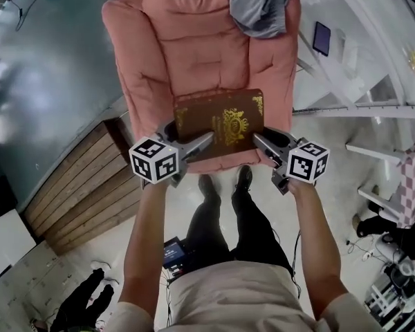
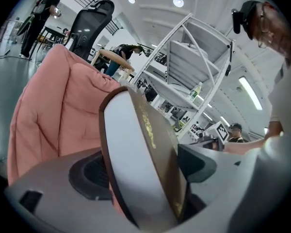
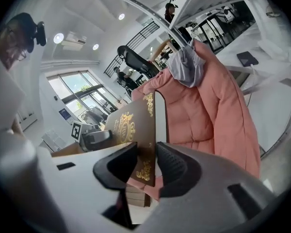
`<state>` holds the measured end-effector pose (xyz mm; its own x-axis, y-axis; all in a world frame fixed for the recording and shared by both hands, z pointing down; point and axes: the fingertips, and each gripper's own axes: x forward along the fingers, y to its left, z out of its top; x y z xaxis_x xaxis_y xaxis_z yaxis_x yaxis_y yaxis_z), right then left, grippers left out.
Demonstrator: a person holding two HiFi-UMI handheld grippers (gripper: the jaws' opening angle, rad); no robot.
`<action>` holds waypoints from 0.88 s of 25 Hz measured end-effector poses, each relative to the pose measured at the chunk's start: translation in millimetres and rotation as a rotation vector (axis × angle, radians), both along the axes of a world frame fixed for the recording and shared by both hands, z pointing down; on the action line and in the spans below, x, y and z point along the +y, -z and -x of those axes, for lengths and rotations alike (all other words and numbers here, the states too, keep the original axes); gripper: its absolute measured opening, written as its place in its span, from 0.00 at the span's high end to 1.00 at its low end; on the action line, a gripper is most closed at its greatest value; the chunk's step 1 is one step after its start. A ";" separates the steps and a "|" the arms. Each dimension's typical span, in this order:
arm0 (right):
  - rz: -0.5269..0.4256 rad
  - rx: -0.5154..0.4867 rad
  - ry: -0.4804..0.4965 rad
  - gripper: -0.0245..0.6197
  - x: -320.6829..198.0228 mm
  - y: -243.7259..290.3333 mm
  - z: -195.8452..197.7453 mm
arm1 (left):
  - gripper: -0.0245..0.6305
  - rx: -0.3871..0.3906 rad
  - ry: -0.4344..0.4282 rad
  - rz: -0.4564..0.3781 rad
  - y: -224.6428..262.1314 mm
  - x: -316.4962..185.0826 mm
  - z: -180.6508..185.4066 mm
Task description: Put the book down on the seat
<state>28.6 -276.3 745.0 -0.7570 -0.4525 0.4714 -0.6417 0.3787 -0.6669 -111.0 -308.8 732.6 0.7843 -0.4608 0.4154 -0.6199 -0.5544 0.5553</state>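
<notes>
A brown book [image 1: 221, 122] with gold ornament on its cover hangs level over the front of the pink cushioned seat [image 1: 194, 54]. My left gripper [image 1: 205, 142] is shut on the book's left edge, and my right gripper [image 1: 260, 141] is shut on its right edge. In the left gripper view the book [image 2: 136, 144] stands edge-on between the pads of the left gripper [image 2: 145, 171], with its white pages showing. In the right gripper view the cover [image 3: 131, 125] sits clamped in the right gripper [image 3: 146, 166]. I cannot tell whether the book touches the cushion.
A grey garment [image 1: 259, 5] lies over the chair's back. A wooden platform [image 1: 83, 192] is at the left, a white shelf frame [image 1: 373, 102] at the right with a dark tablet [image 1: 321, 38] on it. The person's legs [image 1: 221, 206] stand before the seat.
</notes>
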 end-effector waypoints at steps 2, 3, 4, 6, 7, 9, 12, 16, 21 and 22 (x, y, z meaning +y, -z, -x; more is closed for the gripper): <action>0.023 -0.003 -0.002 0.79 0.0 -18.6 0.0 | 0.38 -0.012 -0.001 0.019 -18.3 -0.9 0.2; 0.035 -0.003 -0.004 0.79 0.0 -27.5 -0.2 | 0.38 -0.016 0.000 0.030 -27.6 -1.3 0.2; 0.046 -0.002 -0.008 0.79 -0.1 -36.2 -0.4 | 0.38 -0.019 0.002 0.042 -36.8 -1.5 0.2; 0.066 0.002 -0.017 0.79 -0.2 -52.9 -0.4 | 0.38 -0.022 0.008 0.065 -54.8 -1.4 1.1; 0.076 0.005 -0.022 0.79 -0.2 -61.3 -0.4 | 0.37 -0.023 0.012 0.076 -63.8 -1.2 1.6; 0.096 0.011 -0.031 0.80 -0.3 -78.0 -1.5 | 0.37 -0.027 0.019 0.099 -81.9 -1.1 1.7; 0.129 0.016 -0.049 0.80 -1.0 -103.0 -5.0 | 0.37 -0.027 0.027 0.136 -109.4 -1.6 -0.1; 0.176 0.030 -0.056 0.80 3.7 -135.0 -6.2 | 0.37 -0.038 0.027 0.185 -143.8 2.2 -0.6; 0.227 0.038 -0.056 0.81 7.8 -175.3 -4.5 | 0.36 -0.075 0.029 0.218 -183.1 4.1 3.1; 0.237 0.042 -0.056 0.81 8.6 -182.6 -4.2 | 0.35 -0.080 0.031 0.227 -191.2 4.4 4.1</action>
